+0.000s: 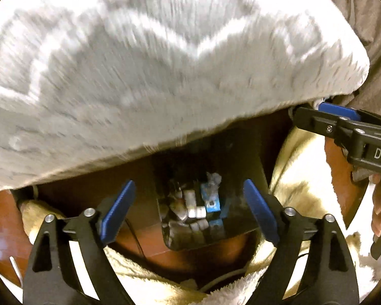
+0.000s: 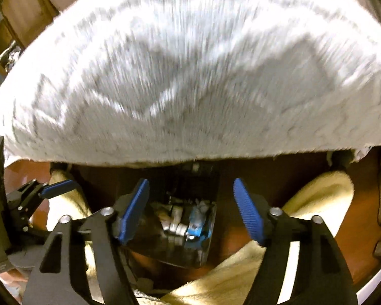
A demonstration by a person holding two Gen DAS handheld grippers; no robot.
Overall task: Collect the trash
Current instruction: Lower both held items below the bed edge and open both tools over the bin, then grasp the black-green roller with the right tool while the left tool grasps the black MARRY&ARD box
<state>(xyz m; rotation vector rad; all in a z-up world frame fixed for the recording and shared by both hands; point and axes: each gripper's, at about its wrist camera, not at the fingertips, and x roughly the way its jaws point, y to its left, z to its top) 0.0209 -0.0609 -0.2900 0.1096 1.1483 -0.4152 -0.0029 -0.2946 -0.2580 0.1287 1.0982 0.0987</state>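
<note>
A dark trash bin (image 1: 243, 218) stands on the floor below a fluffy white blanket edge; it also shows in the right wrist view (image 2: 210, 239). Inside lie trash pieces: white cylinders (image 1: 194, 212) and blue wrappers (image 1: 212, 203), also in the right wrist view (image 2: 195, 226). My left gripper (image 1: 189, 216) is open and empty above the bin. My right gripper (image 2: 193, 211) is open and empty above the bin too; it also shows in the left wrist view (image 1: 315, 114) at the right edge. The left gripper shows in the right wrist view (image 2: 58, 186) at the left.
A large grey-white fluffy blanket (image 1: 152, 71) fills the upper part of both views (image 2: 190, 76). Cream fleece fabric (image 1: 299, 167) lies around the bin on a brown floor (image 1: 2, 218). Wooden furniture (image 2: 20, 12) stands at far left.
</note>
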